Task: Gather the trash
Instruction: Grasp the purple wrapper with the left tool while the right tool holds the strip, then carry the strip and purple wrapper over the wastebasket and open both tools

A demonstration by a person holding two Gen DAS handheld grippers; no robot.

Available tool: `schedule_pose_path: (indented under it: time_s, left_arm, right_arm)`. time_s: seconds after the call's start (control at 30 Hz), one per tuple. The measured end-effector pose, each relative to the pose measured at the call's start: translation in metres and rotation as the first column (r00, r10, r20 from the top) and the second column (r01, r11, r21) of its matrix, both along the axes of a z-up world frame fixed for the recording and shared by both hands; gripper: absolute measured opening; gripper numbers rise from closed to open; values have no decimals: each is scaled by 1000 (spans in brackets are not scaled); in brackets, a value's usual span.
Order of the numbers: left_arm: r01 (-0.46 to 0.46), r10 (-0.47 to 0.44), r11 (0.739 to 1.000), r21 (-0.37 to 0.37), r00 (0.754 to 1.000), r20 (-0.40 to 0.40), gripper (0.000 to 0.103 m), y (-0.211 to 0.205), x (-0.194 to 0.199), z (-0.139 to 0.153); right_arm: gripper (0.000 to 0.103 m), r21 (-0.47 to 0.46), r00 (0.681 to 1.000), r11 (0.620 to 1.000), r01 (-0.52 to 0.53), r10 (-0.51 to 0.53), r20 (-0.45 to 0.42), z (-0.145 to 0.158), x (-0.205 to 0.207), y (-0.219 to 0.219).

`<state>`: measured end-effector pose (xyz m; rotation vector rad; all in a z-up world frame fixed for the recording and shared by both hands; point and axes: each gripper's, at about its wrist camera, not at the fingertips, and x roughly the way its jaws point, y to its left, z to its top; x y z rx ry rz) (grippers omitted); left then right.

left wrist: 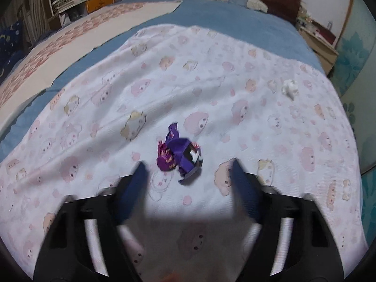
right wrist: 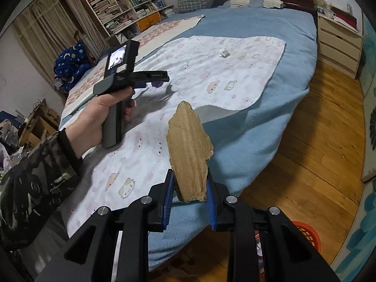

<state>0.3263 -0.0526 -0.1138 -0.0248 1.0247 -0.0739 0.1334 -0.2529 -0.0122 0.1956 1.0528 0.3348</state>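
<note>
On the bed (right wrist: 270,108), right fingers (right wrist: 190,183) clamp cardboard (right wrist: 188,141); left fingers (left wrist: 188,166) straddle purple wrapper (left wrist: 179,152), apart.

Before you, a bed (right wrist: 270,108) in a blue cover, a pink-printed white cloth (left wrist: 211,75) spread on it, a crumpled purple wrapper (left wrist: 179,154) and a white paper wad (left wrist: 290,88) lying on the cloth.

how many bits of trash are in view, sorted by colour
purple: 1, crumpled wrapper on the printed cloth
white: 1, tissue wad on the same cloth
brown: 1, cardboard scrap held in the right gripper
total: 3
</note>
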Motion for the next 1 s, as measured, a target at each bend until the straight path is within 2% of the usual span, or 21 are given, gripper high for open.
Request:
schedule_pose_path:
  time_s: [0.07, 0.2, 0.4, 0.63, 0.8, 1.0]
  left_arm:
    - [6, -6, 1000, -4, 1000, -2, 45, -2, 0, 1]
    - [19, -19, 1000, 7, 999, 29, 19, -4, -2, 9]
    - [28, -28, 1000, -10, 999, 33, 18, -2, -4, 5]
    - [36, -36, 999, -1, 998, 52, 17, -3, -12, 14]
    - [80, -83, 996, 39, 992, 97, 17, -6, -31, 40]
    - [139, -157, 985, 101, 968, 194, 17, -10, -84, 89]
  right_arm:
    - [25, -7, 1000, 1000, -3, 3, 7, 2, 0, 0]
    - [25, -4, 999, 1000, 16, -16, 36, 14, -8, -5]
    - [25, 10, 997, 999, 47, -47, 56, 23, -16, -15]
    - [25, 16, 997, 999, 38, -39, 66, 26, -19, -14]
    - [25, 0, 996, 999, 41, -41, 83, 27, -17, -19]
    - [26, -5, 991, 997, 75, -74, 112, 35, -21, -32]
